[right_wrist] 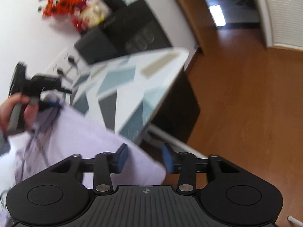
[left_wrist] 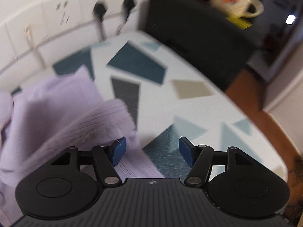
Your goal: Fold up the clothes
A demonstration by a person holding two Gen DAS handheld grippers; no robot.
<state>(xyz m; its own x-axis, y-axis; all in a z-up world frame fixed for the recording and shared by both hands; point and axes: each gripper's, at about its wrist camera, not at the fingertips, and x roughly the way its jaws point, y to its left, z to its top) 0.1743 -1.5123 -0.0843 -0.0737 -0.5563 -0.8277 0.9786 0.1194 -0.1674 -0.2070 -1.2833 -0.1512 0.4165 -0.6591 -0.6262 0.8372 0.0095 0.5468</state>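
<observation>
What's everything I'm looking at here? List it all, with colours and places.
garment: one, lilac, folded on the table's left part
table: one, white with blue, grey and beige shapes
wall sockets: several, white, behind the table, two with black plugs
black box: one, at the table's far end
mug: one, white, on the box
flowers: one bunch, orange-red, by the wall
floor: brown wood
hand: one, gripping the left tool
left claw: blue pads, open, over the garment's edge
right claw: blue pads, open

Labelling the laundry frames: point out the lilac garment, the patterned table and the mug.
lilac garment (left_wrist: 62, 113), left wrist view, on its folded upper layer.
patterned table (left_wrist: 189, 102), left wrist view, on a bare white patch.
mug (left_wrist: 254, 9), left wrist view, on its handle.
</observation>
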